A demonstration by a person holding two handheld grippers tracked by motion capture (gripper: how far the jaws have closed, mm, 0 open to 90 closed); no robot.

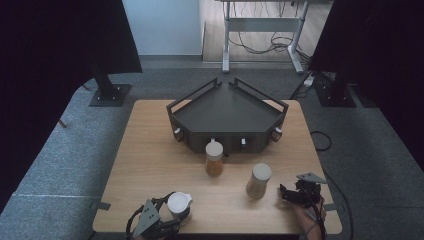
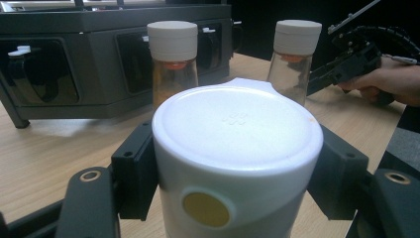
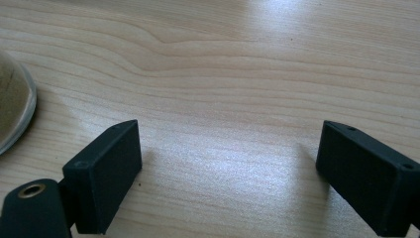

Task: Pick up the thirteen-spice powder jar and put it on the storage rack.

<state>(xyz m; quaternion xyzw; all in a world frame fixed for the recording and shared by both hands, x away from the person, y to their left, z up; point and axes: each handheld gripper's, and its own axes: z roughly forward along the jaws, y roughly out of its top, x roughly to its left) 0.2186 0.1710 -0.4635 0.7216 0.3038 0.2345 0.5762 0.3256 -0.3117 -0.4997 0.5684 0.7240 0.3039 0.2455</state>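
jaws of left gripper (image 2: pixel 233 168) clamp white-lidded jar (image 2: pixel 236 148).

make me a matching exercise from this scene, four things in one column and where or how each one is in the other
Things:
1. white jar
2. right gripper
3. rack
4. middle bottle

States:
A. at the far side of the table
B. open over bare wood
C. held between the left gripper's jaws
D. standing just in front of the rack

Pairs: 1-C, 2-B, 3-A, 4-D
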